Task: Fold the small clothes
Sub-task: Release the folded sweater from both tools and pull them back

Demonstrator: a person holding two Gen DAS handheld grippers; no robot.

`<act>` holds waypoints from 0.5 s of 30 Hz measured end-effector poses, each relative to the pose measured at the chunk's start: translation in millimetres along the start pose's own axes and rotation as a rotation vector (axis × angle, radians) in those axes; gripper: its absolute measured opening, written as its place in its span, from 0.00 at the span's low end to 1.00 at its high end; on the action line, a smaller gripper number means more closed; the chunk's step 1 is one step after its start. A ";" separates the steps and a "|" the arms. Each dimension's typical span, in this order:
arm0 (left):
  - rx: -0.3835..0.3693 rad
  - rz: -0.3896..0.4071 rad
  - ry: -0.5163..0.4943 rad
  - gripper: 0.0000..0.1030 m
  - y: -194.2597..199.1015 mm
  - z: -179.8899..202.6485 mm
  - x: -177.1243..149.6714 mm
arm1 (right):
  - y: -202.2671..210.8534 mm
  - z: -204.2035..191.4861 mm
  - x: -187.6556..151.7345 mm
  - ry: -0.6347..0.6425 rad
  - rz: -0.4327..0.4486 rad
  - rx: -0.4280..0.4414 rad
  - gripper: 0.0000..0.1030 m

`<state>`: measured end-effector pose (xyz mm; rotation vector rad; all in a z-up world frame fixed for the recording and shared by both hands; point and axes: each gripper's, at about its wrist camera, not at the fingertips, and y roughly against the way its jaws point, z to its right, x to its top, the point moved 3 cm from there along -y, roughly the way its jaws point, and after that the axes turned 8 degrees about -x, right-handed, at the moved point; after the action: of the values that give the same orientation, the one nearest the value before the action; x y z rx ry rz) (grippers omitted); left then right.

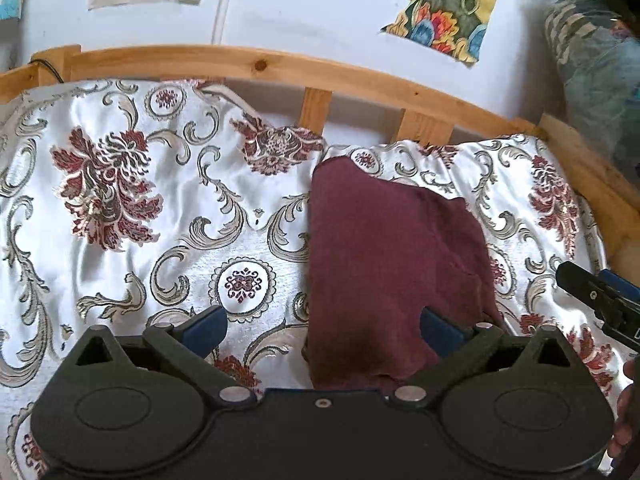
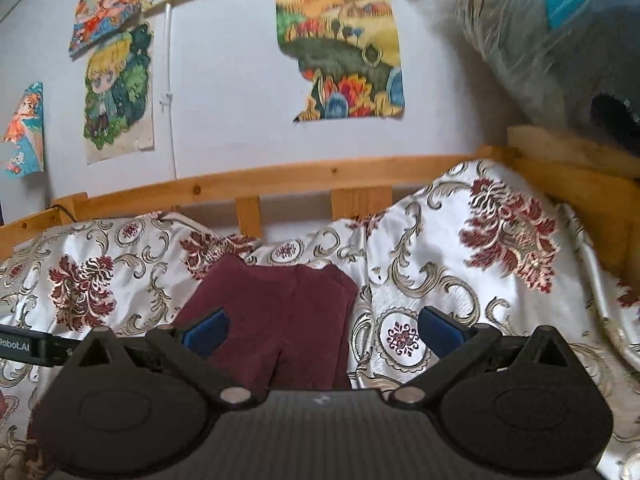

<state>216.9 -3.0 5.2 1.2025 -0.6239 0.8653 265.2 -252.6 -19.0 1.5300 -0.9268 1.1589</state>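
Note:
A small maroon garment [image 1: 384,264] lies folded lengthwise on the floral white bedspread [image 1: 132,208]. In the right wrist view the garment [image 2: 280,312] lies ahead, left of centre. My left gripper [image 1: 322,332] is open and empty, above the garment's near left edge; its right finger [image 1: 440,330] is over the cloth. My right gripper [image 2: 322,332] is open and empty, above the garment's near right edge. The right gripper also shows at the right edge of the left wrist view [image 1: 600,292]. The left gripper's body shows at the left of the right wrist view [image 2: 32,346].
A wooden bed rail [image 1: 280,68] runs along the far side, against a white wall with drawings [image 2: 340,48]. A plastic-wrapped bundle [image 2: 560,40] sits at the right above the wooden end board [image 2: 580,184]. The bedspread is rumpled at the right [image 2: 500,240].

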 end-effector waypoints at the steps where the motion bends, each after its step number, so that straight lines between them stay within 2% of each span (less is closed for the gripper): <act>1: -0.002 0.009 -0.007 0.99 4.8 0.8 -0.3 | 7.0 -0.6 0.8 -0.003 0.007 -0.001 1.00; 8: -0.014 0.068 -0.062 0.99 39.1 4.8 -4.3 | 46.2 -4.9 3.4 -0.047 0.040 -0.004 1.00; 15: -0.021 0.085 -0.070 0.99 66.6 4.7 -11.6 | 79.9 -11.2 5.1 -0.058 0.080 -0.015 1.00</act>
<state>154.9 -2.3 32.5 1.1981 -0.7439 0.8887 189.0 -261.2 6.4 1.5328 -1.0411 1.1665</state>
